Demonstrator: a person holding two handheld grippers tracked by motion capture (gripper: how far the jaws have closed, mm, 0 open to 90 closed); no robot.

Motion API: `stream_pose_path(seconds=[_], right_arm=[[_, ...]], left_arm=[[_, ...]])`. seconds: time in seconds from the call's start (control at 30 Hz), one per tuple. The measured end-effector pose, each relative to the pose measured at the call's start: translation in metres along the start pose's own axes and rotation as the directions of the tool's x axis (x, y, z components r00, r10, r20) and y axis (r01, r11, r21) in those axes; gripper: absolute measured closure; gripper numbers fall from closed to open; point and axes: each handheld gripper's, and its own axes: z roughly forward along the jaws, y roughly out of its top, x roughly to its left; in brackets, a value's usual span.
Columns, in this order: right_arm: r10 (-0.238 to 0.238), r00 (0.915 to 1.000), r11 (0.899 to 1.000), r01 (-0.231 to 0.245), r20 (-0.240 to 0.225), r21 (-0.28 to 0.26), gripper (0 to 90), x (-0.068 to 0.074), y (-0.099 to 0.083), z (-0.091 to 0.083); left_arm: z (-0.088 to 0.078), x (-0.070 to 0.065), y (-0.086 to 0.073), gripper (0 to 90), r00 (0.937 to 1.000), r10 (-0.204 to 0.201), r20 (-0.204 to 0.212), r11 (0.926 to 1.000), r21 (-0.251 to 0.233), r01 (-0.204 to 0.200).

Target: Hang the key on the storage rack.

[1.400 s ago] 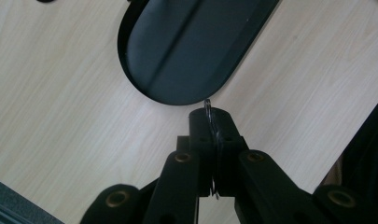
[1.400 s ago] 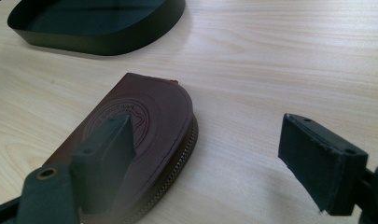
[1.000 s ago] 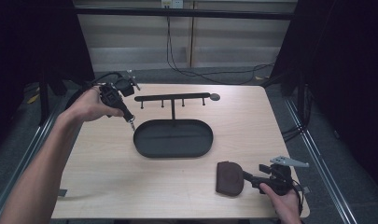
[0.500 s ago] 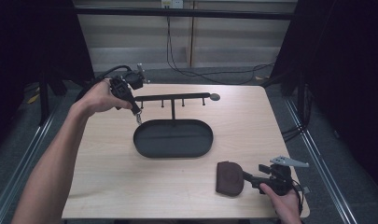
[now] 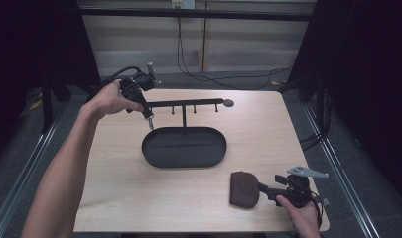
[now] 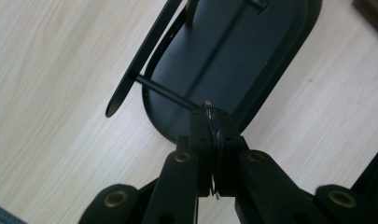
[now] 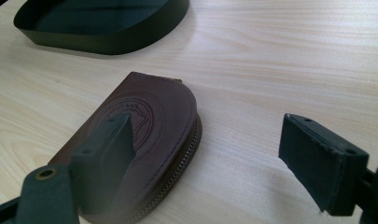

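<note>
A key ring (image 6: 209, 108) sits clamped between the left gripper's (image 5: 150, 120) clenched jaws, held above the table (image 5: 114, 188) just off the left end of the rack's bar (image 5: 188, 103). In the left gripper view the ring pokes out at the jaw tips, over the rim of the black oval tray (image 6: 270, 56). Near the front right edge, the right gripper (image 5: 264, 189) rests with its jaws spread wide, one of them over a brown leather pouch (image 7: 144, 135).
</note>
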Motion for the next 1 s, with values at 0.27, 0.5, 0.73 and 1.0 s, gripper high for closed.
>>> stream_pose_path(seconds=[0.27,0.5,0.73,1.0], right_arm=[[0.001,1.0000,1.000,-0.001,-0.003,0.002,17.5,0.000,0.000,0.000],[0.001,1.0000,1.000,-0.001,-0.004,0.002,17.5,0.000,0.000,0.000],[-0.001,1.0000,1.000,0.001,-0.003,0.005,17.5,0.000,0.000,0.001],[-0.004,1.0000,1.000,0.004,-0.003,0.009,17.5,0.001,0.001,0.002]], left_arm=[[-0.003,0.007,0.001,88.2,0.9994,-0.022,-0.026,0.9997,0.002,0.022],[0.002,0.011,0.004,88.1,0.9978,-0.039,-0.054,0.9992,0.008,0.040],[-0.002,0.011,0.001,85.5,0.9971,-0.040,-0.065,0.9992,0.005,0.040],[-0.005,0.010,-0.008,77.1,0.9964,-0.059,-0.061,0.9982,-0.015,0.059]])
